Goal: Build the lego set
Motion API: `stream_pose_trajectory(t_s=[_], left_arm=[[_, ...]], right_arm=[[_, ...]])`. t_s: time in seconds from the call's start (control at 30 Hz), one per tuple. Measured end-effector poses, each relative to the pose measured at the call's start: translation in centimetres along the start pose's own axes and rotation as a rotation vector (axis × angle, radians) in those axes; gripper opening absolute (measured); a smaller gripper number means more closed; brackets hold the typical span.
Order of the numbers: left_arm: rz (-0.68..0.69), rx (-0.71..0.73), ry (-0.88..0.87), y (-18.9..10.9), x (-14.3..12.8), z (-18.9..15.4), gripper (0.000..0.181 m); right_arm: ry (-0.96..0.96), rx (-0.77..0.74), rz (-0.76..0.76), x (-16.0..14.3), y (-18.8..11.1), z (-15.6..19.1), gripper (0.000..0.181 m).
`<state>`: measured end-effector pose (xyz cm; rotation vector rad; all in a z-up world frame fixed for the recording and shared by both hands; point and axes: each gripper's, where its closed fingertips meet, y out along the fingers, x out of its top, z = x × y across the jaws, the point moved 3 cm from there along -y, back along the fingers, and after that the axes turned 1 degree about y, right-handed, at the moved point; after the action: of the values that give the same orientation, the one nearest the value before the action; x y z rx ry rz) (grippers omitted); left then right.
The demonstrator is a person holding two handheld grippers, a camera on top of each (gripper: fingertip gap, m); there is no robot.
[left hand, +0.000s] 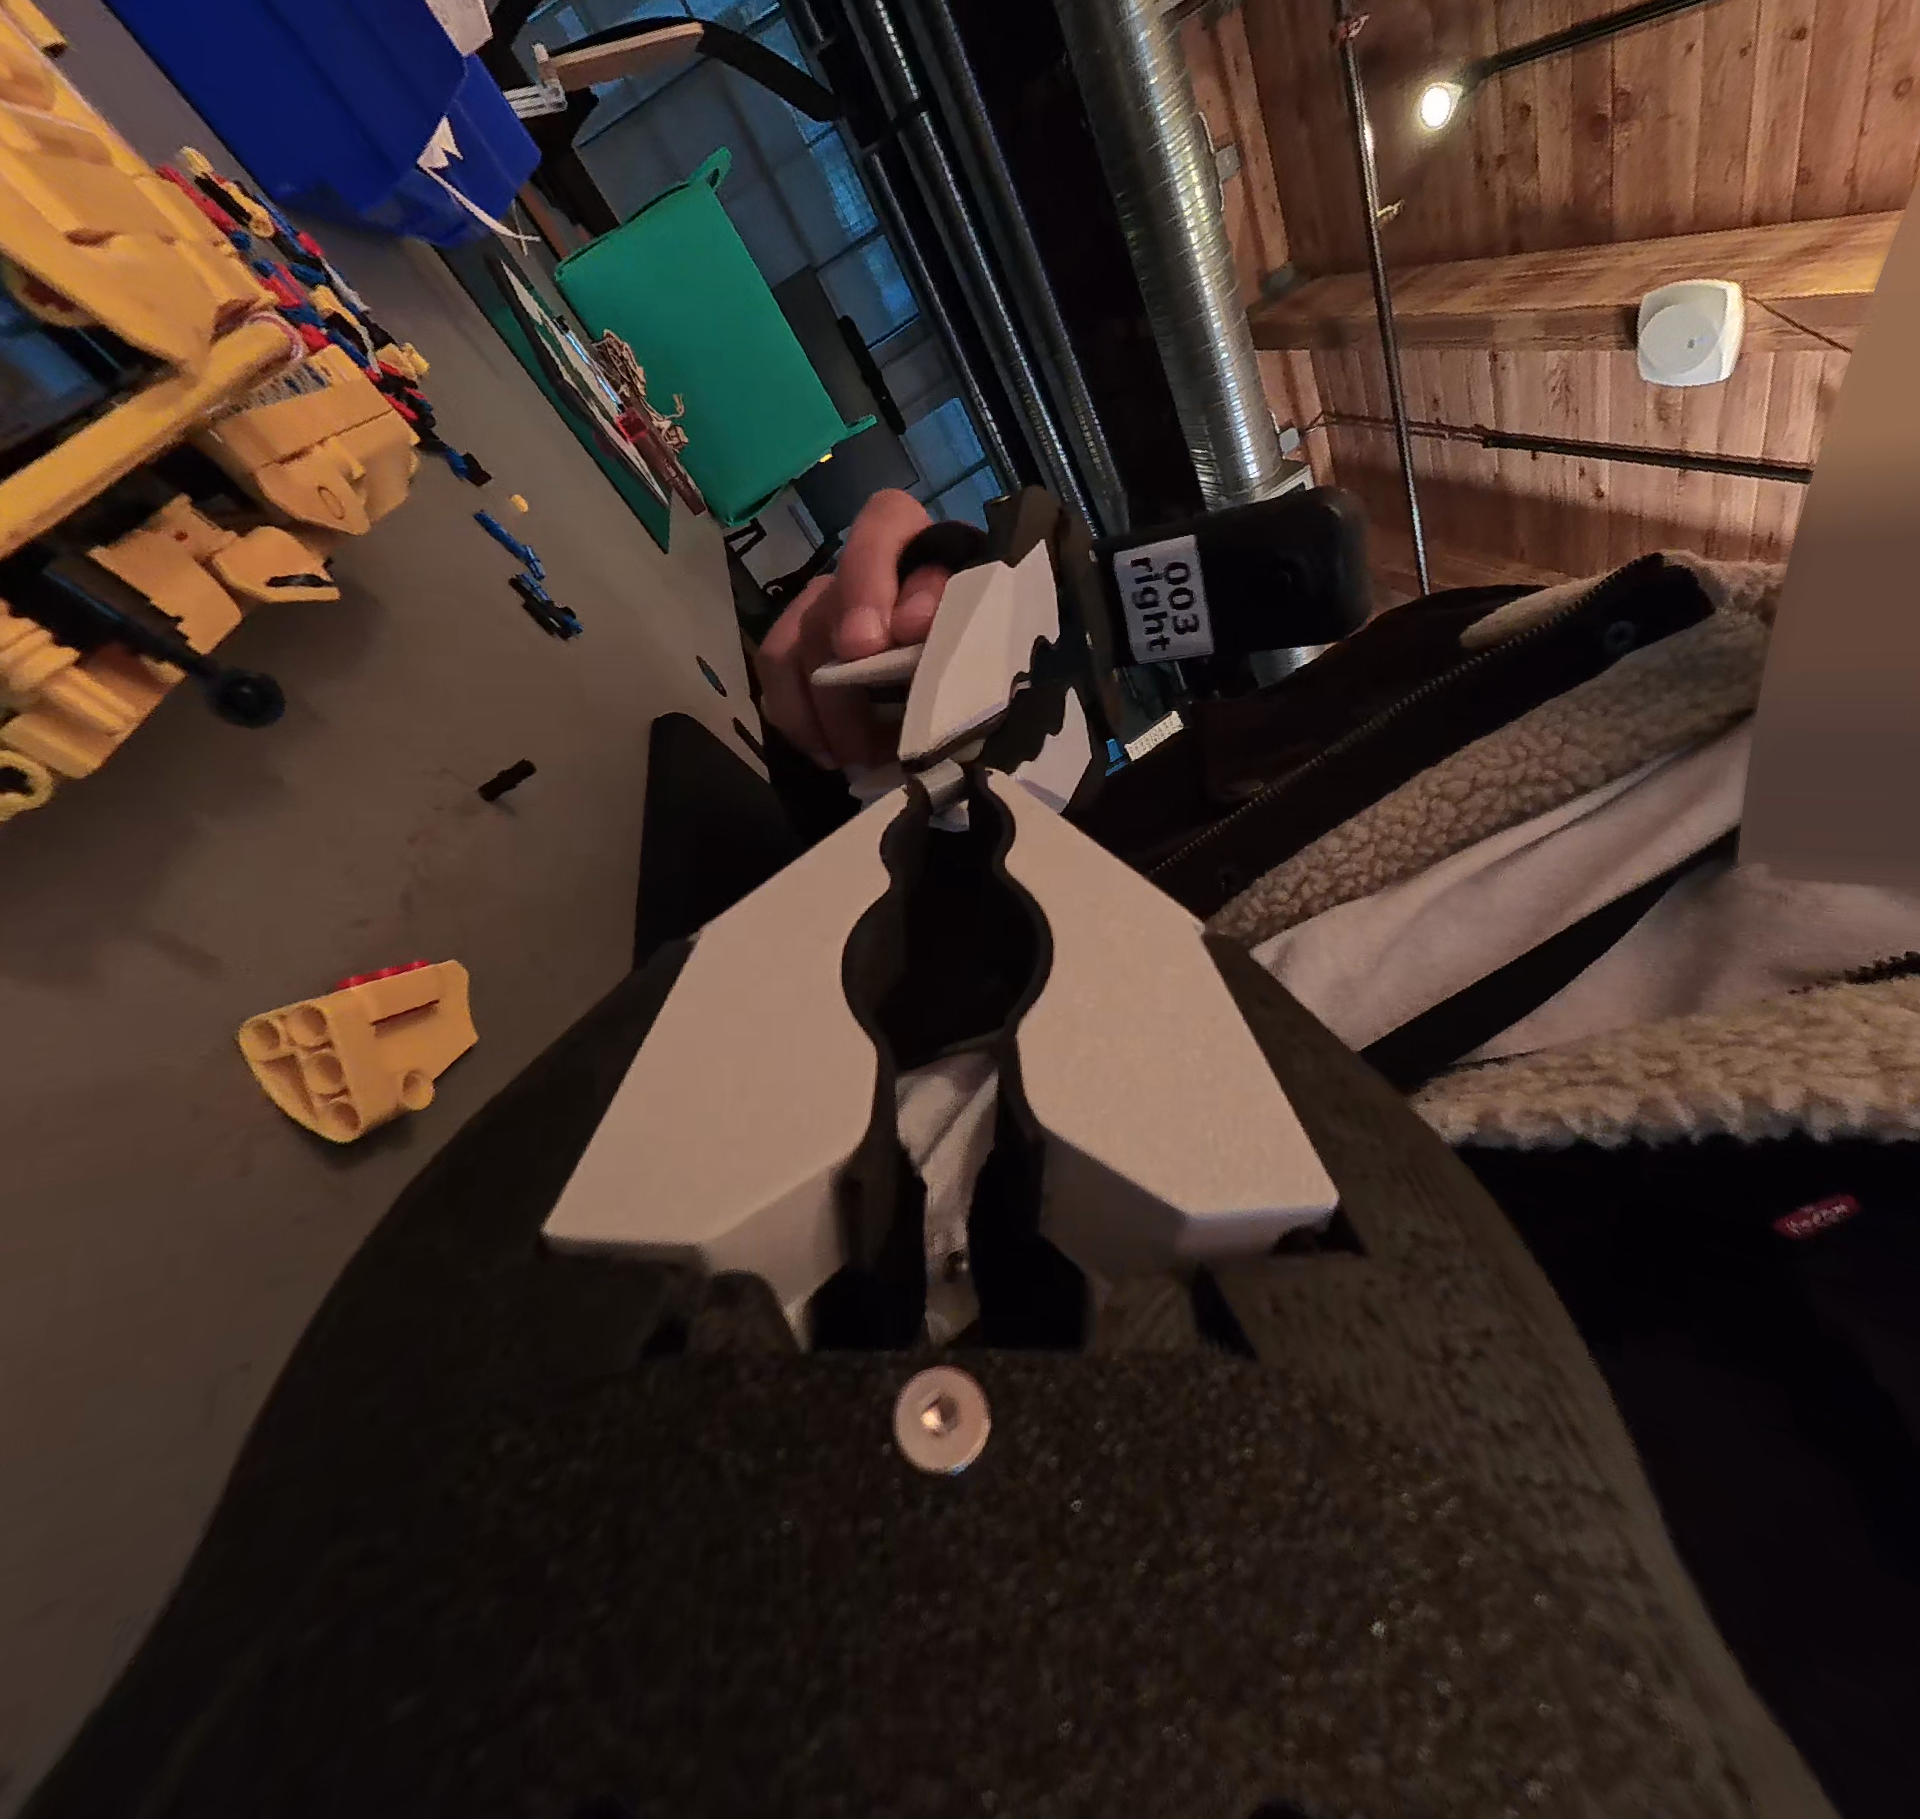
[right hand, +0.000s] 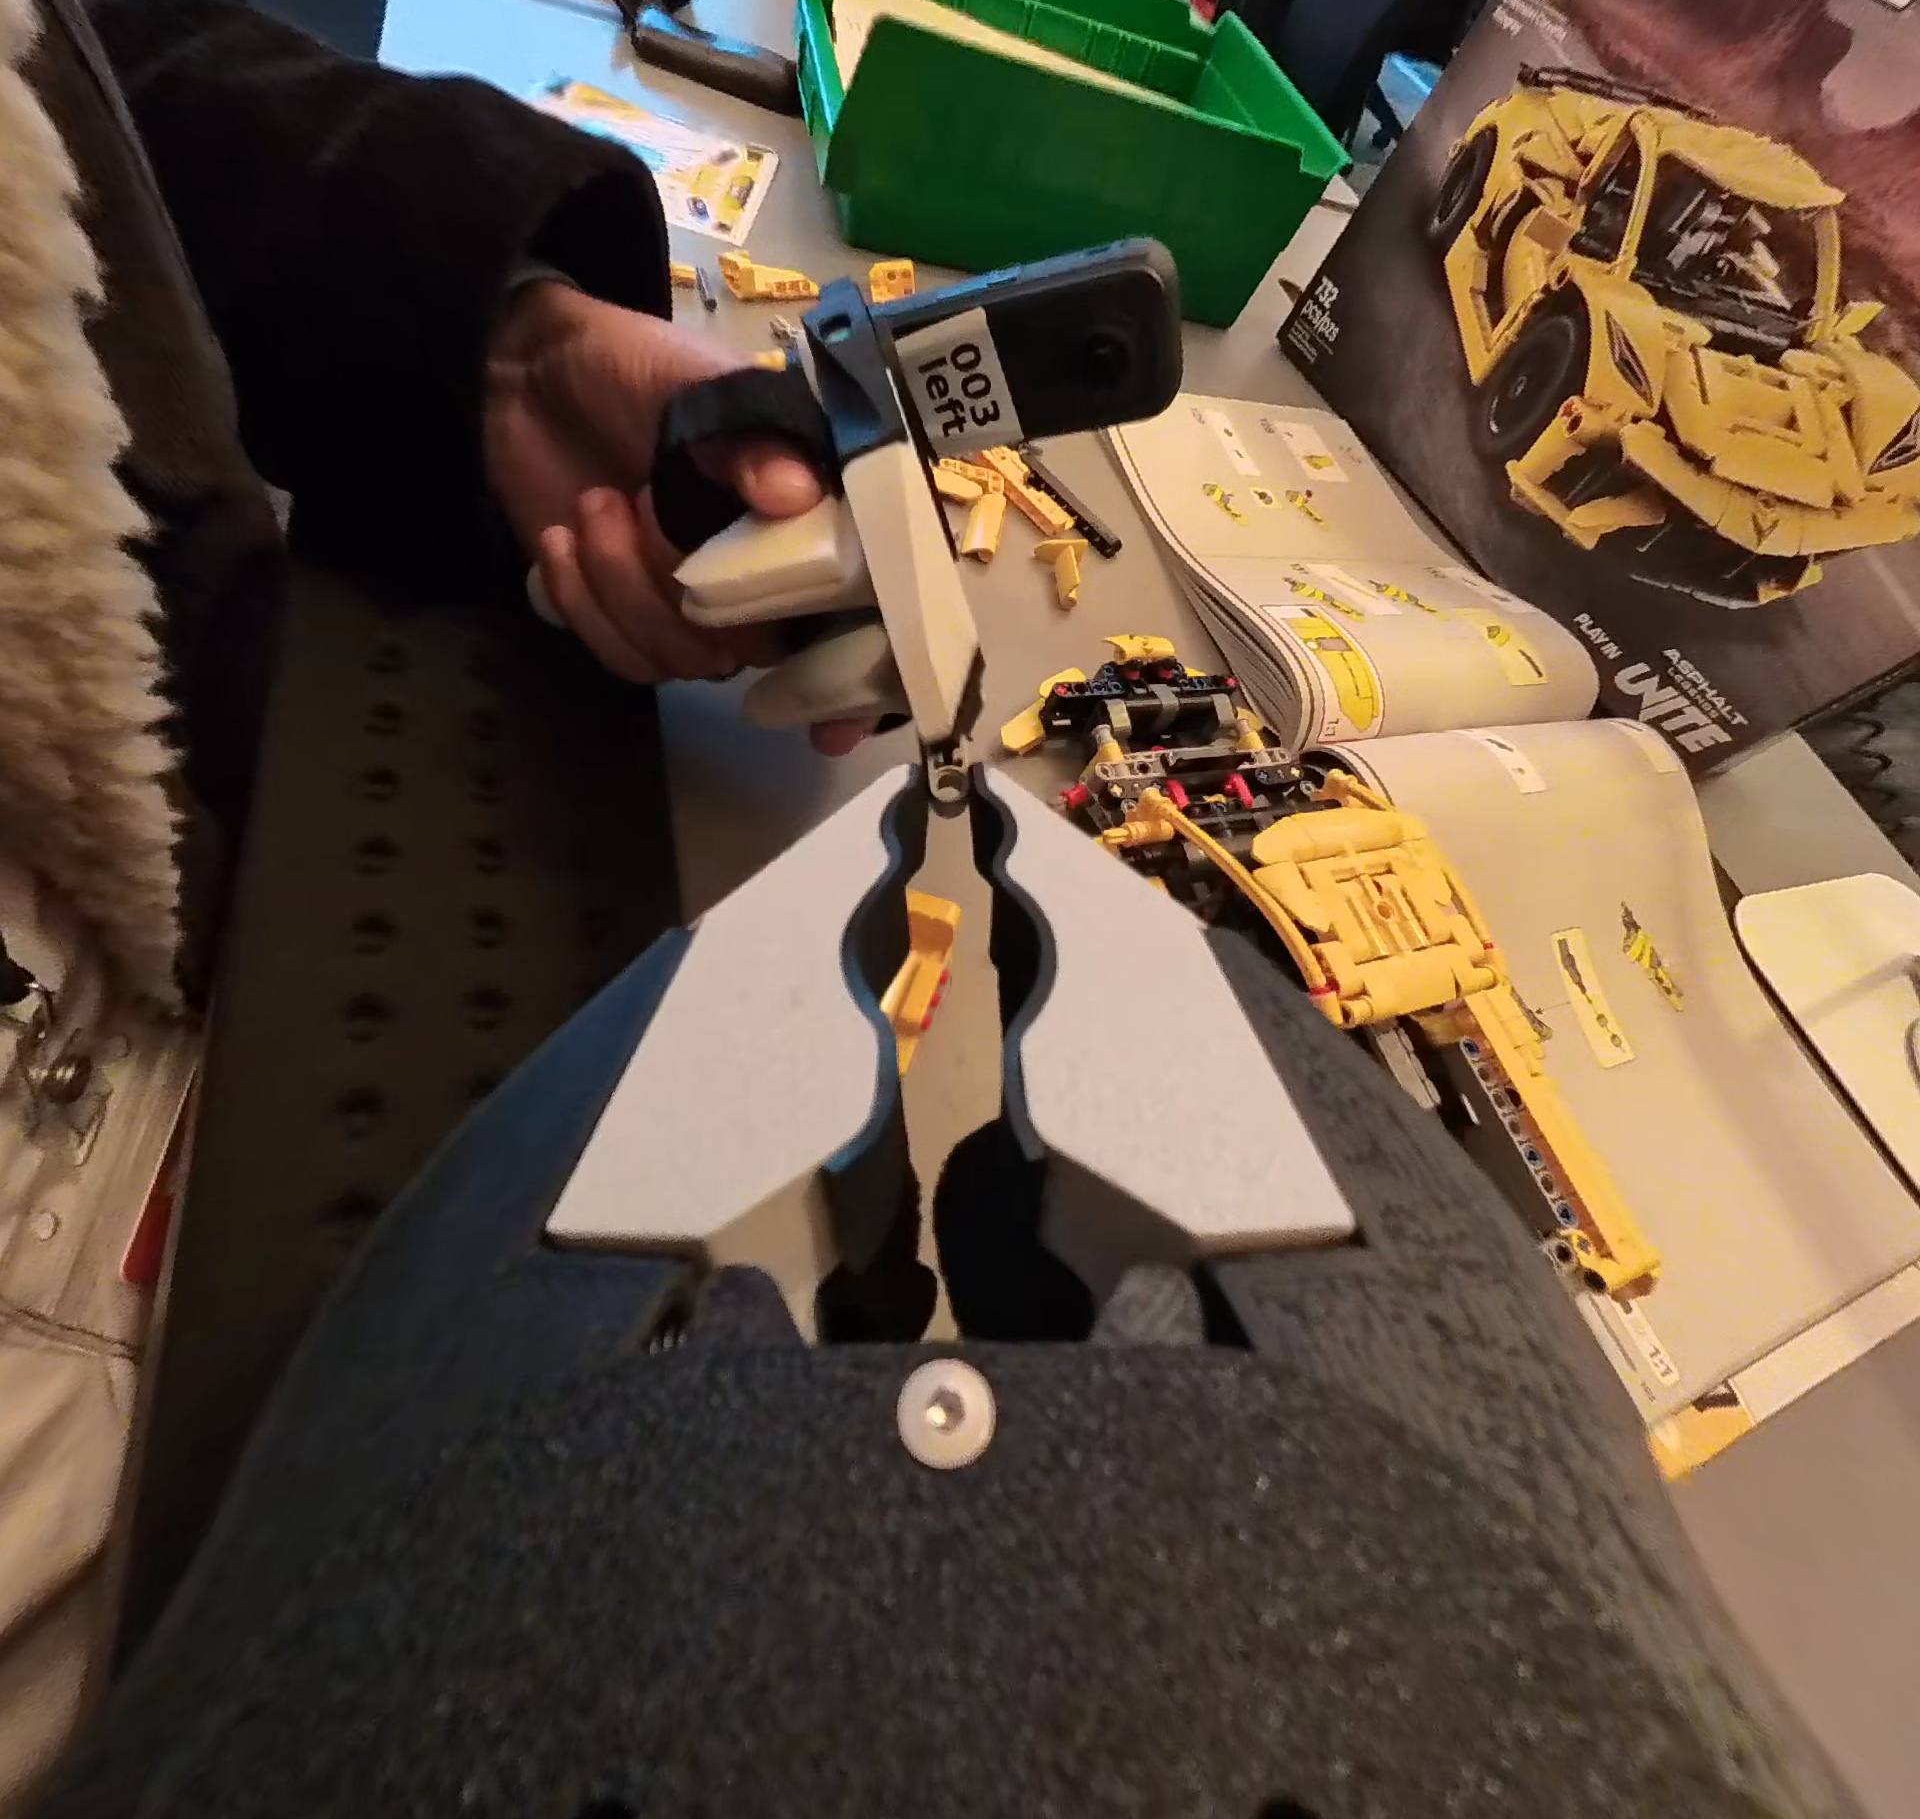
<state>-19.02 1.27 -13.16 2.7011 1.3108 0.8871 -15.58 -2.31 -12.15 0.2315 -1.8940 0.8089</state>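
I am holding both grippers up in front of me, tip to tip, above the table's (right hand: 748, 813) near edge. The right gripper (right hand: 948, 790) is pinching a small grey piece (right hand: 948, 780) at its very tips, fingers nearly closed on it. The left gripper (right hand: 954, 730) is meeting that same piece from the other side. From the left wrist view, its own fingers (left hand: 1023, 839) are drawn narrow around the piece (left hand: 945, 801), though I cannot tell how firmly they are gripping.

The piece is looking light, rigid and smooth, so I am expecting it to slip or twist if squeezed off-centre. I would be taking it across its flat sides, close to the middle.

The half-built yellow car (right hand: 1340, 922) is lying on the open manual (right hand: 1766, 1094), just right of my right gripper. That model is looking stiff but fragile at its thin curved arches, so I would be holding it by the beam frame. 1 yellow panel (left hand: 358, 1047) is sitting alone on the table (left hand: 312, 865). Loose yellow parts (right hand: 1003, 507) are lying beyond, near the green bin (right hand: 1039, 159) and the box (right hand: 1621, 315).
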Motion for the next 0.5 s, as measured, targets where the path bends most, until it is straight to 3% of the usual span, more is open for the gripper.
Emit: stream_pose_trajectory(t_s=[0.23,0.5], left_arm=[[0.022,0.126,0.027,0.2,-0.2,1.4,0.008],[0.033,0.14,0.04,0.4,-0.4,1.5,0.008]], right_arm=[[-0.064,-0.039,0.147,-1.2,0.5,-0.3,0.007],[-0.043,-0.014,0.153,-1.3,0.3,-0.2,0.007]])
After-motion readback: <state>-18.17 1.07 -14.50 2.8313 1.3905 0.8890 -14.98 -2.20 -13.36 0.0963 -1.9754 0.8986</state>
